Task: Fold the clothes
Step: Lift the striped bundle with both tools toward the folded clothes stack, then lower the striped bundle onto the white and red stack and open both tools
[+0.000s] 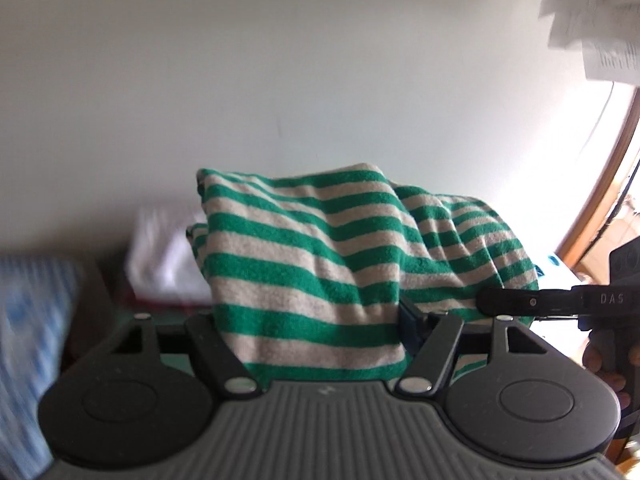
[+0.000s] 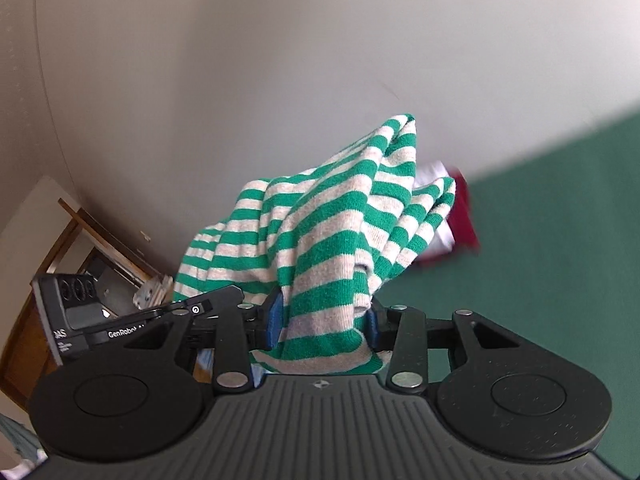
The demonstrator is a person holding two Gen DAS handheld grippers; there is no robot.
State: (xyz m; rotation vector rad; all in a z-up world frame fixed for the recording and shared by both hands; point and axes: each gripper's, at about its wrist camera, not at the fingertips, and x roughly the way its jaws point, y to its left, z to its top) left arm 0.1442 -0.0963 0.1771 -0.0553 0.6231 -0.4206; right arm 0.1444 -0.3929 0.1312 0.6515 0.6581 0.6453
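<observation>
Right wrist view: green-and-cream striped knit garment (image 2: 332,240) bunched, lifted off the surface, clamped between right gripper's (image 2: 324,320) blue pads. Left gripper (image 1: 316,320) likewise closed on the same fabric. Dark green tabletop (image 2: 560,260) below; pale wall (image 1: 280,60) behind; wooden door frame (image 1: 616,168) at the side.

left gripper (image 1: 316,320): fingers clamped on cloth | right gripper (image 2: 322,320): fingers clamped on cloth, close beside left
</observation>
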